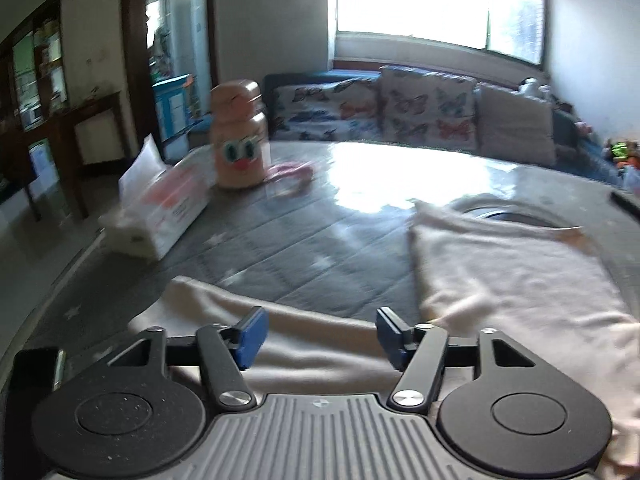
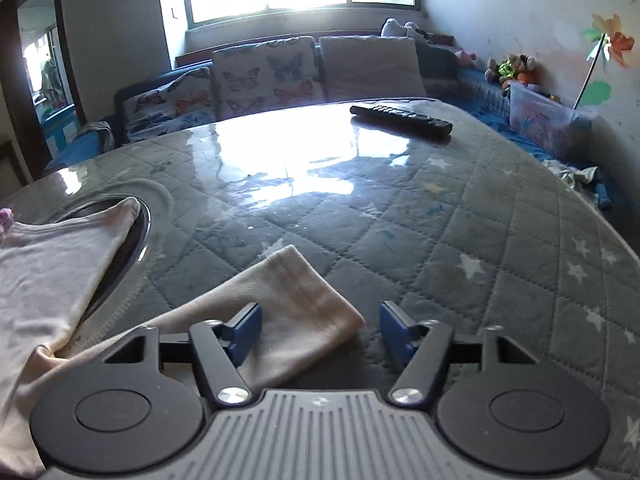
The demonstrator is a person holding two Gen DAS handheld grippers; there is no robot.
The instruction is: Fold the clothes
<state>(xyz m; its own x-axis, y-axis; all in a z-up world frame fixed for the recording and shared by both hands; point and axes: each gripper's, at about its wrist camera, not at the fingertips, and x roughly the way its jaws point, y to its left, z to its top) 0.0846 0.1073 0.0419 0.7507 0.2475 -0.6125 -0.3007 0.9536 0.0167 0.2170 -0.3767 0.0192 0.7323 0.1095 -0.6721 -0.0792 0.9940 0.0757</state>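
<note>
On a quilted grey star-print table cover [image 2: 460, 236] under glossy clear sheeting, a pale pink garment [image 1: 520, 280] lies spread in soft folds, its body toward the table's near edge and one part draped over the rim of a round dark recess [image 2: 138, 236] in the tabletop. Behind the table, a sofa with butterfly-print cushions [image 2: 264, 74] sits beneath a bright window [image 1: 436, 0]. Seen from the right wrist camera, a sleeve [image 2: 296, 312] of the garment stretches flat across the cover, its cuff end lying between the blue pads of the right gripper [image 2: 320, 334]; the jaws stand partly open and the pads grip nothing, the left pad over the fabric and the right pad over bare cover. The left gripper [image 1: 318, 338] hangs over another fold of the garment with its jaws likewise partly apart and empty. At the table's left side sit a tissue pack [image 1: 160, 212] and a peach-coloured bottle with a cartoon face [image 1: 240, 136], standing upright just beside it. A black remote control [image 2: 400, 120] lies near the far edge.
</note>
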